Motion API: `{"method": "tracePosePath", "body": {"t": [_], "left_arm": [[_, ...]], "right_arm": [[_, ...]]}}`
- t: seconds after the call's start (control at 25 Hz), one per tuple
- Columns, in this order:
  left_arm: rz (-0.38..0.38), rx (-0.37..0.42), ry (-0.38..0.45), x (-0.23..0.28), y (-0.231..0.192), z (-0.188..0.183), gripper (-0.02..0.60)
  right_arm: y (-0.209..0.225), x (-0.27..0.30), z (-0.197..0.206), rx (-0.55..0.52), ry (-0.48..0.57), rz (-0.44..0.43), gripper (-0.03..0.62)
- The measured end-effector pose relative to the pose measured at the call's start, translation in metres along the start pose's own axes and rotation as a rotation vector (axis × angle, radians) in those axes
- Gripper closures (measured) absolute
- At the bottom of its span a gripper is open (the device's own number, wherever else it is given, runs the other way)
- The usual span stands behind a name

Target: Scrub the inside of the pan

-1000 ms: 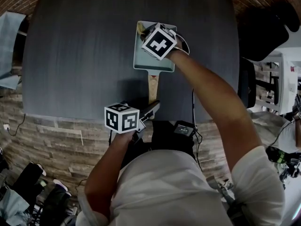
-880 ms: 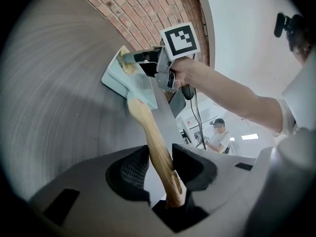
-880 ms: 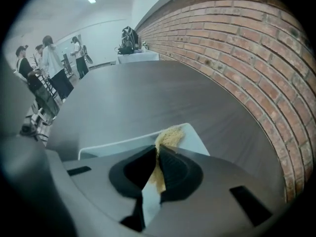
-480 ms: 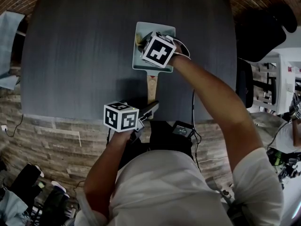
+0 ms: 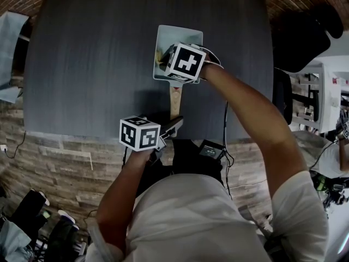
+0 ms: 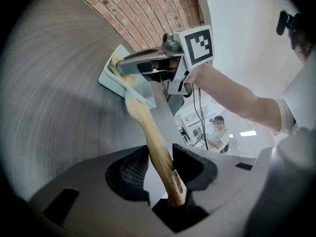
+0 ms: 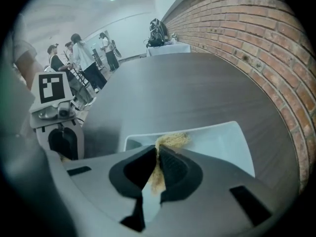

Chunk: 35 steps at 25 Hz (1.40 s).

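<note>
the pan (image 5: pixel 182 36) sits on the worktop (image 5: pixel 98 64). left hand-held gripper (image 6: pixel 160 164) clamps its wooden handle (image 6: pixel 148 127); right hand-held gripper (image 7: pixel 157 169) pinches a tan scrubber (image 7: pixel 170 141) inside the pan.

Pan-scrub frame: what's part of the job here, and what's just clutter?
In the job: pan, its wooden handle clamped in the left gripper, scrubber pinched in the right gripper.
Lying about: pale cloth left of the table, dark bags on the floor, black object right of the table.

smooth wooden pan handle (image 6: pixel 152 141), fibrous scrubber (image 7: pixel 172 140)
</note>
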State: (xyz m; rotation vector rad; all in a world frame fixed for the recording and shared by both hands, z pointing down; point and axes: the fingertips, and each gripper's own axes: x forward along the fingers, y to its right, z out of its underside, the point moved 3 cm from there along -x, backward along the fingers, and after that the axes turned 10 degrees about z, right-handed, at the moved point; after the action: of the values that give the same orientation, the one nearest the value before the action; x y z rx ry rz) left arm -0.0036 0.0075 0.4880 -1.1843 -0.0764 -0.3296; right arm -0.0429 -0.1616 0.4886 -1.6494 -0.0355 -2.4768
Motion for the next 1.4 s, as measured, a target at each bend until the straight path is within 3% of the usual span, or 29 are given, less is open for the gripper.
{"method": "tracePosePath", "body": {"t": [0.4, 0.96, 1.16, 1.4], "left_arm": [[-0.002, -0.005, -0.008, 0.000, 0.001, 0.005, 0.425], [0.006, -0.005, -0.012, -0.004, 0.001, 0.011, 0.425], [0.010, -0.009, -0.004, -0.004, 0.000, 0.011, 0.423], [0.014, 0.003, -0.009, -0.004, -0.001, 0.011, 0.417]], "right_arm": [[-0.026, -0.004, 0.007, -0.061, -0.033, -0.222, 0.560], [-0.038, -0.023, 0.011, -0.110, -0.077, -0.376, 0.562], [-0.026, -0.039, 0.006, -0.093, -0.010, -0.323, 0.562], [0.020, -0.049, 0.001, -0.141, 0.040, -0.027, 0.562]]}}
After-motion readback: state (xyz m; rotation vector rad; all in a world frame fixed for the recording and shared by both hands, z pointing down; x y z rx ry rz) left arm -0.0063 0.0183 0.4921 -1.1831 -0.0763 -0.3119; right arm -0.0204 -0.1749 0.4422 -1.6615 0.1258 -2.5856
